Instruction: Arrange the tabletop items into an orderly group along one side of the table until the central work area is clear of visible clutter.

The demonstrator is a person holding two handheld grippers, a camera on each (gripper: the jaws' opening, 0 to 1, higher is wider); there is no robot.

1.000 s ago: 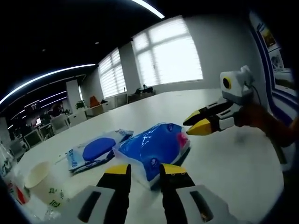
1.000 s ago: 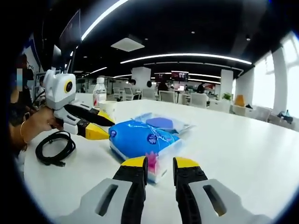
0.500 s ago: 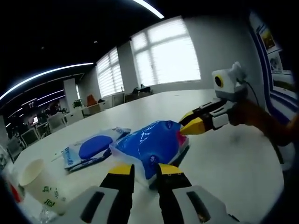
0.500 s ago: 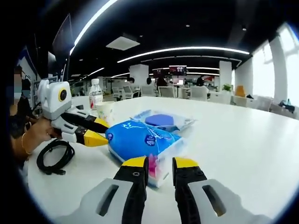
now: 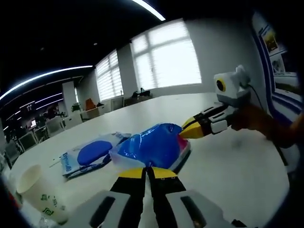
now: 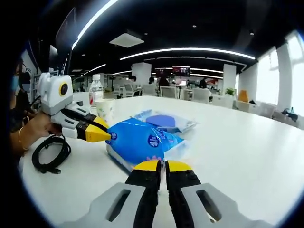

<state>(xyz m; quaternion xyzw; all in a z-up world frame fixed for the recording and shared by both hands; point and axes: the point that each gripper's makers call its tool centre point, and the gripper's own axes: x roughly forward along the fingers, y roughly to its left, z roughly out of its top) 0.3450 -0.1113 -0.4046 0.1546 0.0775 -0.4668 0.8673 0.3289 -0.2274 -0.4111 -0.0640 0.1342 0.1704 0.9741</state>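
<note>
The blue pack (image 5: 154, 147) lies near the middle of the white table (image 5: 228, 161), with a flatter packet (image 5: 90, 154) just behind it in the left gripper view. Both grippers have closed in on it over the last second. The left gripper (image 5: 148, 172) had a clear gap between its jaws and now has them almost together at one end of the pack. The right gripper (image 6: 160, 165) has narrowed the same way at the opposite end. That reads as a two-ended pinch, probably the start of lifting or sliding the pack toward one side. Whether either pair of jaws actually holds the wrapper is hard to say, since the tips hide the contact. In the right gripper view the other gripper's yellow tips touch the pack's near end. A paper cup (image 5: 40, 192) stands at the table edge, cut off by the frame. A black cable (image 6: 47, 154) and a water bottle (image 6: 95, 91) sit behind, partly hidden.
</note>
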